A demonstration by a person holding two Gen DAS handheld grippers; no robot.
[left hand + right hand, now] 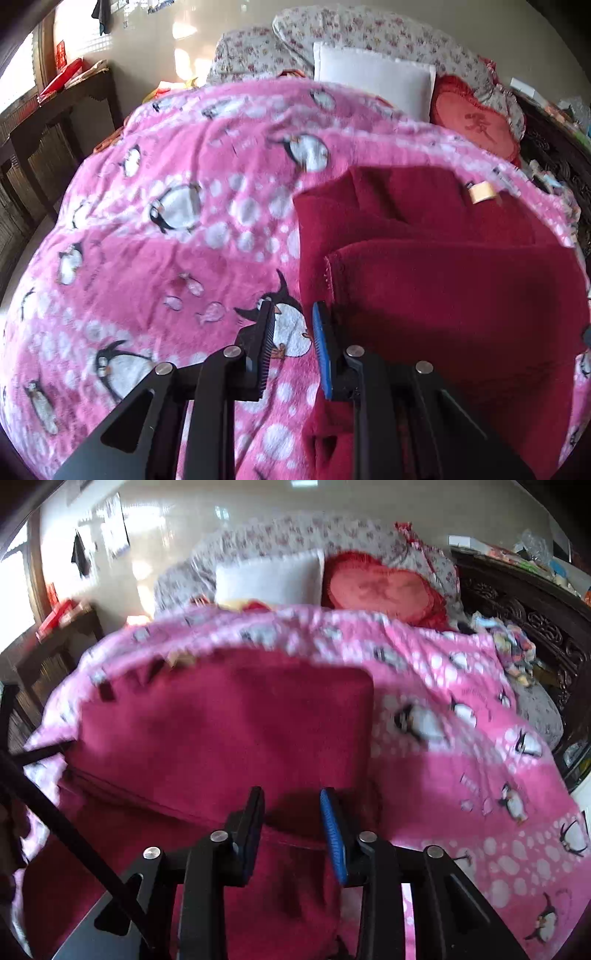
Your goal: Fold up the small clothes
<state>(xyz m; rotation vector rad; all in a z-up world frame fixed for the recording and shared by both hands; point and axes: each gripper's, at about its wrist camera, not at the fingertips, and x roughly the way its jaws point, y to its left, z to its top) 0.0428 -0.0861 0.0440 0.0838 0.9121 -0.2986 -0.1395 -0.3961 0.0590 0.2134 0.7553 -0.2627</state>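
A dark red fleece garment (436, 266) lies folded in layers on a pink penguin-print blanket (166, 229). It has a small tan tag (482, 192) near its far edge. My left gripper (293, 314) is open and empty, just above the blanket at the garment's left edge. In the right wrist view the same red garment (229, 731) fills the left and centre, on the pink blanket (461, 775). My right gripper (291, 801) is open and empty, hovering over the garment's near fold.
A white pillow (373, 79), a red heart cushion (476, 122) and a floral quilt (332, 33) lie at the head of the bed. A dark wooden table (62, 107) stands at the left. A carved dark headboard (535, 627) with clutter runs along the right.
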